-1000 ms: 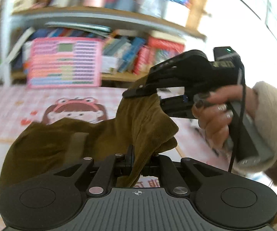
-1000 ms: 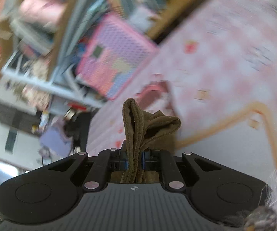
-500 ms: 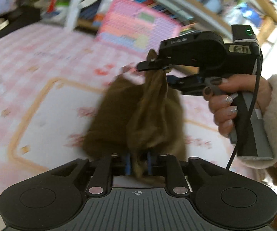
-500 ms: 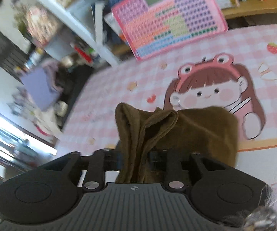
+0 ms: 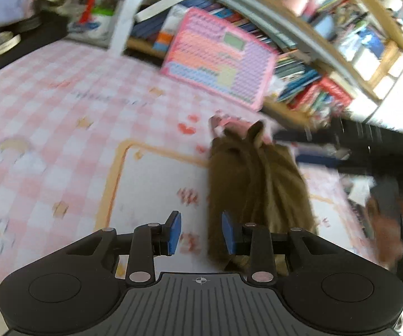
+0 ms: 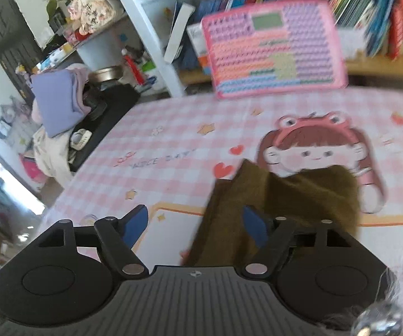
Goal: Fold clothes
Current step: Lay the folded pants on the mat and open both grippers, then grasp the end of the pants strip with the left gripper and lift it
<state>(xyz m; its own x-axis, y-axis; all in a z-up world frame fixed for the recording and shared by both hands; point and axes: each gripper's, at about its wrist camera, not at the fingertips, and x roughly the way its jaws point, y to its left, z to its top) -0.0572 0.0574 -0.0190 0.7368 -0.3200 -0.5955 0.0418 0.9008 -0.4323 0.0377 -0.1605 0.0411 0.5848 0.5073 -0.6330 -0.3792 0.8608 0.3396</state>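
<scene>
An olive-brown garment (image 5: 257, 184) lies folded in a narrow bundle on the pink checked table cover (image 5: 61, 117). My left gripper (image 5: 200, 233) is open and empty, just above the cover at the garment's near left edge. In the right wrist view the same garment (image 6: 285, 198) lies below the cartoon girl print (image 6: 313, 148). My right gripper (image 6: 194, 225) is open and empty over the garment's left part. The right gripper shows in the left wrist view as a dark blur (image 5: 355, 151) at the right.
A pink keyboard toy (image 5: 218, 56) leans against the bookshelf (image 5: 313, 64) at the table's far edge. A black stand with purple cloth (image 6: 58, 98) and clutter sits left of the table. An orange-bordered white panel (image 5: 151, 184) is printed on the cover.
Both grippers have opened and let go of the garment, which now lies on the table. Both have drawn back slightly from it.
</scene>
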